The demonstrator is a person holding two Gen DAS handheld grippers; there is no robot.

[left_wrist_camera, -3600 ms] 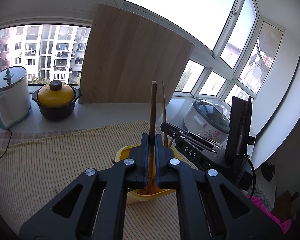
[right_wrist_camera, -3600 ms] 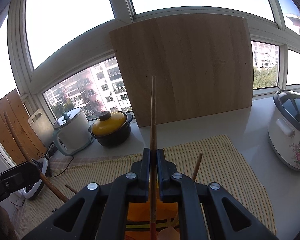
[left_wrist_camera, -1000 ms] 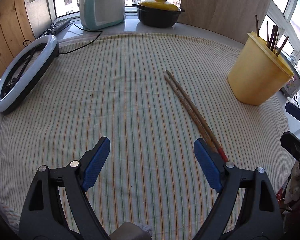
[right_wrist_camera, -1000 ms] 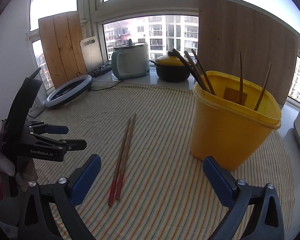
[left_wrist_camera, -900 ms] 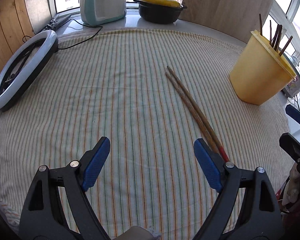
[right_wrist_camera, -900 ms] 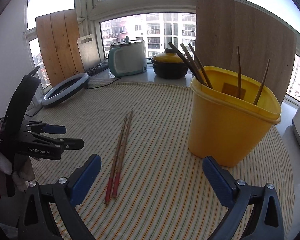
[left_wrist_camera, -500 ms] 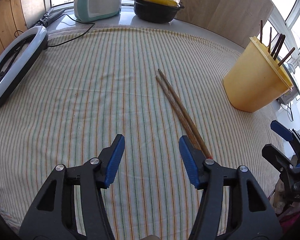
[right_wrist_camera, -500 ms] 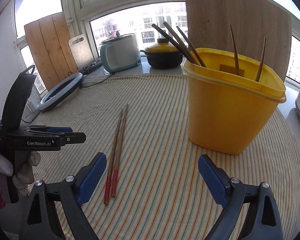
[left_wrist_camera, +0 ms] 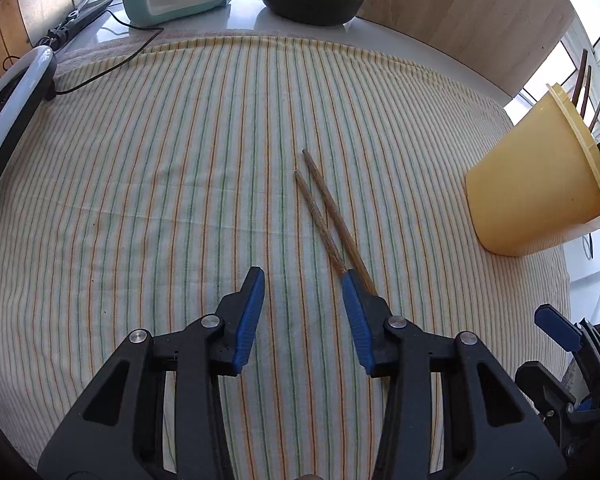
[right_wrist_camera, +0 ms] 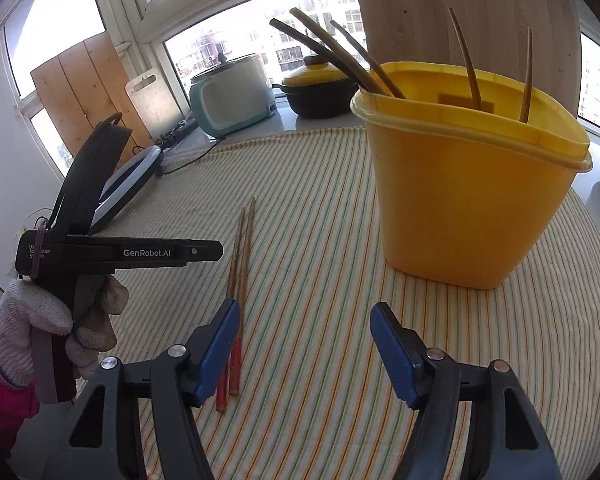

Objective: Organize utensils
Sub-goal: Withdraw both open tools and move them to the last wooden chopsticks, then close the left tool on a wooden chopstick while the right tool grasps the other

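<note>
Chopsticks (left_wrist_camera: 327, 216), pair: brown wood with red butt ends (right_wrist_camera: 229, 376). Lying flat on the striped cloth (left_wrist_camera: 140, 168), side by side and nearly parallel, touching or almost so along their length, tips slightly staggered. Loose, nothing gripping them. They lie well apart from the bin.

Bin (right_wrist_camera: 464, 200): yellow plastic, tapered toward the base, rolled rim, upright on the same cloth. It holds five wooden sticks (right_wrist_camera: 340, 60), thin and brown: three lean out over its rim on one side, two stand steeper toward the other. Their lower ends are hidden inside.
</note>
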